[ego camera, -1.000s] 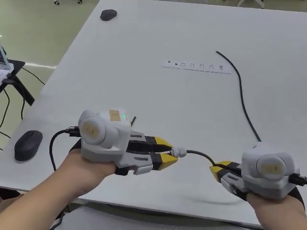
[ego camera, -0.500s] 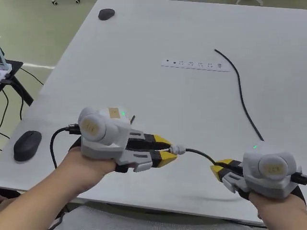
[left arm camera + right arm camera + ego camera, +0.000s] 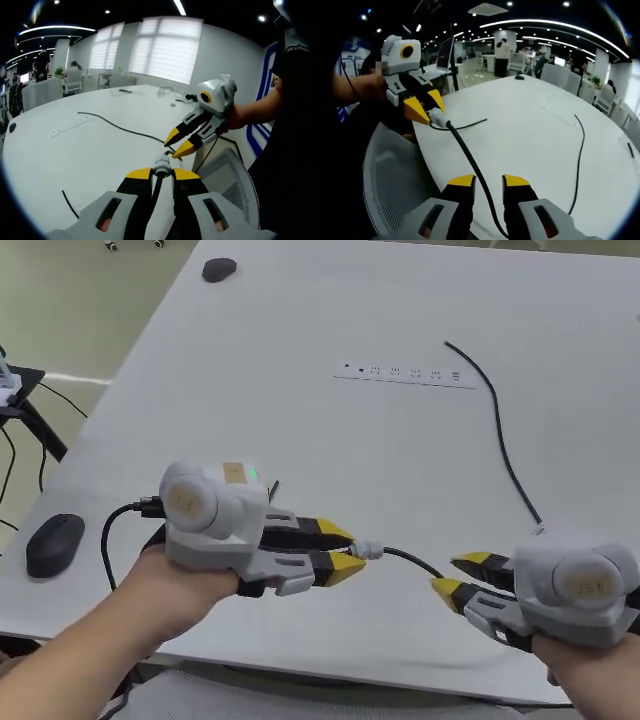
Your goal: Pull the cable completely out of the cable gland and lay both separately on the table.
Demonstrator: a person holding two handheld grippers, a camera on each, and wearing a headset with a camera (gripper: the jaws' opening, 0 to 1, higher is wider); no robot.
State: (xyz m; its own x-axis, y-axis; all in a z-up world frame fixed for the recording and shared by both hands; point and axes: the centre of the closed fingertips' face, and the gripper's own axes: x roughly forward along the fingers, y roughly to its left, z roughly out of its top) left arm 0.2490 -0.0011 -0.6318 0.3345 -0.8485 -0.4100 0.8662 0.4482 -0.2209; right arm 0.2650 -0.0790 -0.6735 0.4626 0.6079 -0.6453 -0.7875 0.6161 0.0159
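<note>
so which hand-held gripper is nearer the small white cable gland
Left. The left hand-held gripper is shut on the small white cable gland at its jaw tips. The right hand-held gripper sits apart, along the thin black cable, jaws open around it.

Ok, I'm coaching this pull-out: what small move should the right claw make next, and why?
Probably close the right claw on the cable, ready to pull. Its jaws stand open with the cable running between them, while the left claw is shut on the cable gland with the cable still threaded through.
</note>
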